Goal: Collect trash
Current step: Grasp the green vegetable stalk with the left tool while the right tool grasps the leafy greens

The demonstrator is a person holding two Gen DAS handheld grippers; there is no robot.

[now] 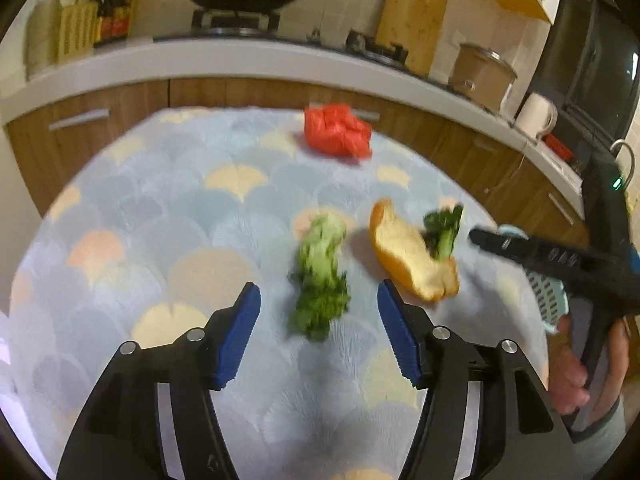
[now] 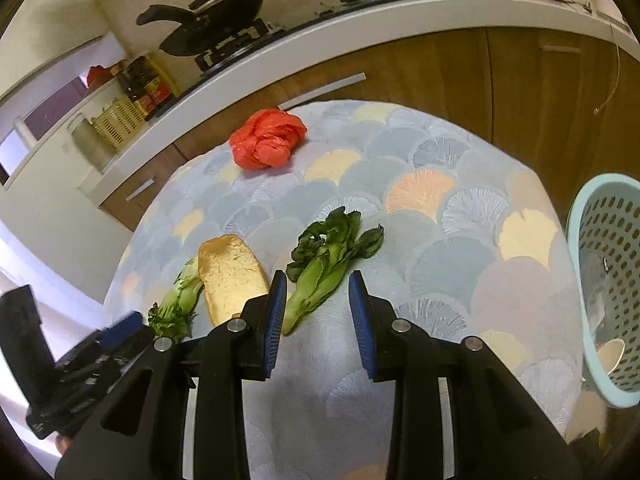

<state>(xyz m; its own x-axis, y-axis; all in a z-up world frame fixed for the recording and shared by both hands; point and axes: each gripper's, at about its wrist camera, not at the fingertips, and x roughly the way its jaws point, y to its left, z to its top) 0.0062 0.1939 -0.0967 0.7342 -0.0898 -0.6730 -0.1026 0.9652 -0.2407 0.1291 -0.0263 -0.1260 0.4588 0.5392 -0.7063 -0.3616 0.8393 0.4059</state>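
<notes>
directly between the left gripper's point(image 1: 319, 322) spread fingers lies a leafy scrap point(image 1: 320, 280).

Two leafy greens point(image 2: 328, 264) point(image 2: 178, 308), one bread slice point(image 2: 230, 276), one red bag point(image 2: 266, 138), one basket point(image 2: 612, 280).

No legible text, numbers or signs anywhere. The dark sauce bottles point(image 2: 146, 86) on the counter point(image 2: 360, 20) carried red and yellow labels, but the print was too small and blurred to read. Nothing else bore markings.
</notes>
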